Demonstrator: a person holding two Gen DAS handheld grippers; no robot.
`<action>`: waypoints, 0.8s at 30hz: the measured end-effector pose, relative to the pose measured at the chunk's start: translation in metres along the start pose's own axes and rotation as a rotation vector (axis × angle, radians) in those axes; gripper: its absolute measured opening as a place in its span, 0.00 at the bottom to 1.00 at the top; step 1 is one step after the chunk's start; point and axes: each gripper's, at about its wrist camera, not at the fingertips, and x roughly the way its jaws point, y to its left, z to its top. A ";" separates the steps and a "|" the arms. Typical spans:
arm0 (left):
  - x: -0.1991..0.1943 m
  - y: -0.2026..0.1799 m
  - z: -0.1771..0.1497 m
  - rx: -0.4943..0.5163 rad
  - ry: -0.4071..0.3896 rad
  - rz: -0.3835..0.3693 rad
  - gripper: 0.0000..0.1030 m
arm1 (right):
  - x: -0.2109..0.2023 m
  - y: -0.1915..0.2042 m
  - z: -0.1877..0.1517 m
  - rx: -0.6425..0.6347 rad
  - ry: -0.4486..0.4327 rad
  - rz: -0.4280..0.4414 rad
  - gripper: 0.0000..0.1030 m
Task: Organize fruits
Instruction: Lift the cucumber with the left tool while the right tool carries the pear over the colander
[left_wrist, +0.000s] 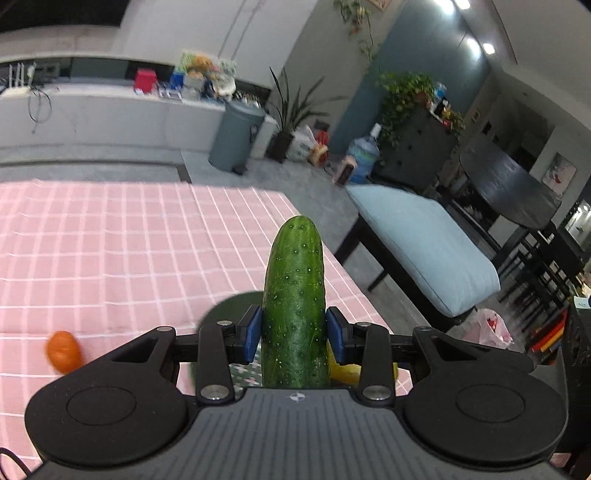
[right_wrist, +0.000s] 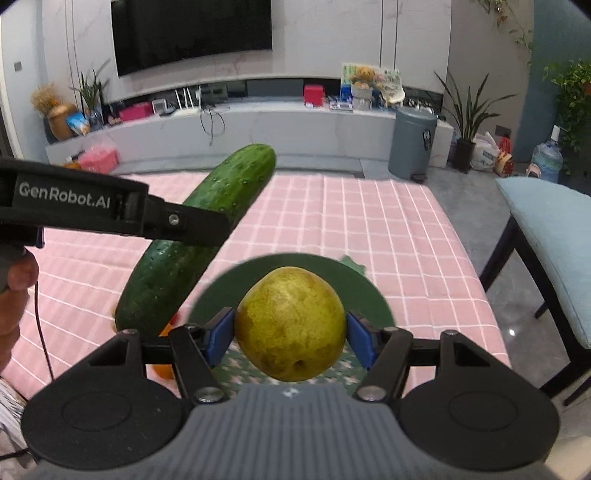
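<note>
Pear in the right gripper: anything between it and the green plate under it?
Nothing visible. The right gripper holds the pear directly above the green plate. The cucumber in the left gripper hangs off to the left, clear of the plate's centre.

The left tool (left_wrist: 294, 334) has both blue pads clamped on a cucumber (left_wrist: 295, 302) and tilts downward. The right tool (right_wrist: 290, 334) pinches a pear (right_wrist: 290, 328) between its pads, also angled down. A hand (right_wrist: 14, 291) grips the left tool's handle.

Cucumber (right_wrist: 192, 236) left of pear (right_wrist: 290, 325)
</note>
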 end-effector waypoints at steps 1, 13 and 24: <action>0.009 0.000 0.001 -0.001 0.015 -0.002 0.41 | 0.005 -0.004 0.001 -0.005 0.014 -0.001 0.60; 0.069 0.003 -0.026 0.008 0.176 0.049 0.41 | 0.067 -0.021 -0.009 -0.106 0.189 0.017 0.60; 0.094 -0.003 -0.048 0.062 0.284 0.114 0.41 | 0.100 -0.013 -0.022 -0.220 0.290 0.017 0.60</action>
